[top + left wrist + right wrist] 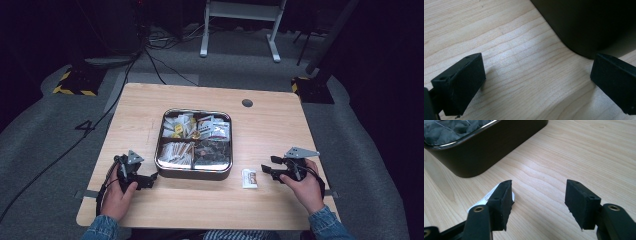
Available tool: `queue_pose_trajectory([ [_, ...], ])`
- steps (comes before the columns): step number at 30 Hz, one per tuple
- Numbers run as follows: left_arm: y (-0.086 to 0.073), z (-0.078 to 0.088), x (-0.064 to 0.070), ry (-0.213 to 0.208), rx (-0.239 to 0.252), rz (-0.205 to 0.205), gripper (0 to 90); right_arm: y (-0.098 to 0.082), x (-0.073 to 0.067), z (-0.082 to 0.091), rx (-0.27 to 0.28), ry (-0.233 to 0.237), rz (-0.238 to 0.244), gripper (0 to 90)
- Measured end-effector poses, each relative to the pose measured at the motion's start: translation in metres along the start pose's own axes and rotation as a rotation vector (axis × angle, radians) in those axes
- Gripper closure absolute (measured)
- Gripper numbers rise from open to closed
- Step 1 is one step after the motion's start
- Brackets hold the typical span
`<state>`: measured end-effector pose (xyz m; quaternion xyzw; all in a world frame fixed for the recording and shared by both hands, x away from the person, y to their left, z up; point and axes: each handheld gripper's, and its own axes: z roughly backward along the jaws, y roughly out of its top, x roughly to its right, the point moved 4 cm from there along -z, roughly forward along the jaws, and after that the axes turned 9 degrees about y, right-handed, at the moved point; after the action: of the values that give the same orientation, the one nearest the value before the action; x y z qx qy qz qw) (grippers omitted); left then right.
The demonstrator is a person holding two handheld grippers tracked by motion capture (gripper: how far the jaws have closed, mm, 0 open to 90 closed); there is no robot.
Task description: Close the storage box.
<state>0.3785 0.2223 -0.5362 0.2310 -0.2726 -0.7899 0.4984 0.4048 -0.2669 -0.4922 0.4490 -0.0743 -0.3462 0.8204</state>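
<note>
Grey carpet, dark and flecked, surrounds a rectangular table (pixel 150 100) of pale wood-grain laminate with rounded corners and a small round dark cable port (pixel 247 103) near its far edge; behind it stand the white metal legs of a frame (pixel 240 30), and loose black cables trail across the floor. Centre of the table: a square metal tin (pixel 194 172) with rounded corners and a shiny rim, dark-walled as seen from the gripper views, split into four compartments packed with small crinkled sachets, white and yellow ones in the far pair, pale and dark ones in the near pair. Just off the tin's near right corner, apart from it, a single small white sachet (pixel 249 178) lies flat on the wood, rectangular, with a brownish printed patch. Right gripper (pixel 267 169), black, with a grey three-cornered plate on top, sits low beside that sachet; in the right gripper view its blocky matte jaws stand well apart with bare wood between them, and the sachet's white edge (pixel 484 201) shows beside and behind one jaw, not clamped. Left gripper (pixel 150 179), also black, rests at the tin's near left corner; its jaws gape wide over bare table, nothing between them, the tin's curved dark wall (pixel 584 25) close ahead.
</note>
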Motion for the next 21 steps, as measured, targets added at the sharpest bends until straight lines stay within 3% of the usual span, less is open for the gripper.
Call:
queue_pose_trajectory([
  [17,0.0,0.0,0.0,0.0,0.0,0.0,0.0,-0.025,0.007,-0.009,-0.111,-0.076,0.044,37.8],
  [19,0.0,0.0,0.0,0.0,0.0,0.0,0.0,-0.027,0.007,-0.011,-0.122,-0.071,0.042,35.3],
  [20,0.0,0.0,0.0,0.0,0.0,-0.001,0.0,-0.031,0.008,-0.014,-0.141,-0.07,0.043,30.8],
  [21,0.0,0.0,0.0,0.0,0.0,0.0,0.0,-0.032,0.008,-0.016,-0.12,-0.071,0.053,25.1],
])
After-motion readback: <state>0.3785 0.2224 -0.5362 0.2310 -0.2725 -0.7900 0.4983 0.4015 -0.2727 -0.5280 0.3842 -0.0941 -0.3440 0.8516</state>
